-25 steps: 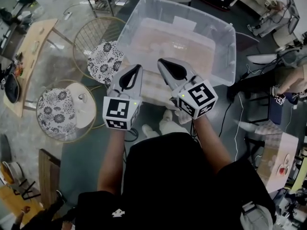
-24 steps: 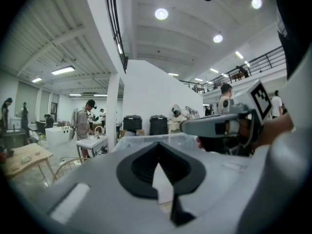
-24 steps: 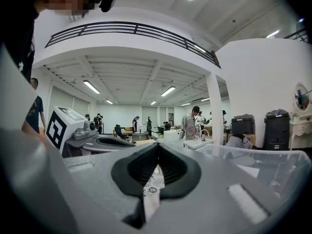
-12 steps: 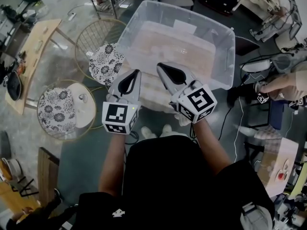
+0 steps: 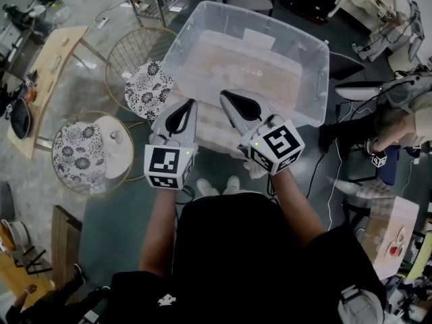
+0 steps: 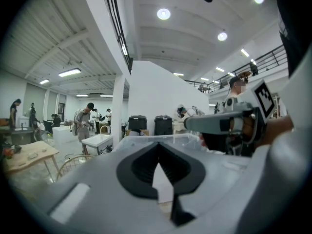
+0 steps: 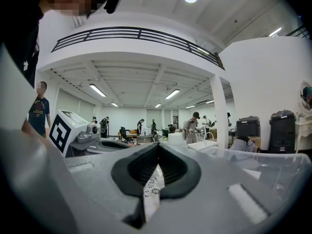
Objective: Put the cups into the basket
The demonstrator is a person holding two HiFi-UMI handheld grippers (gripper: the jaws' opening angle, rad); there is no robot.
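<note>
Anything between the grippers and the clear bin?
Nothing visible. The left gripper and right gripper, both shut and empty, are held at the near side of the clear bin, which shows no lid. No cups can be made out.

The view tips slightly, so the clear bin (image 5: 322,66), the left gripper (image 5: 191,102) and the right gripper (image 5: 223,94) all sit a shade lower in the frame than a second ago. At the right edge, a bystander's hand (image 5: 379,144) sinks lower, bringing a small marker cube (image 5: 379,160) down with it.
</note>
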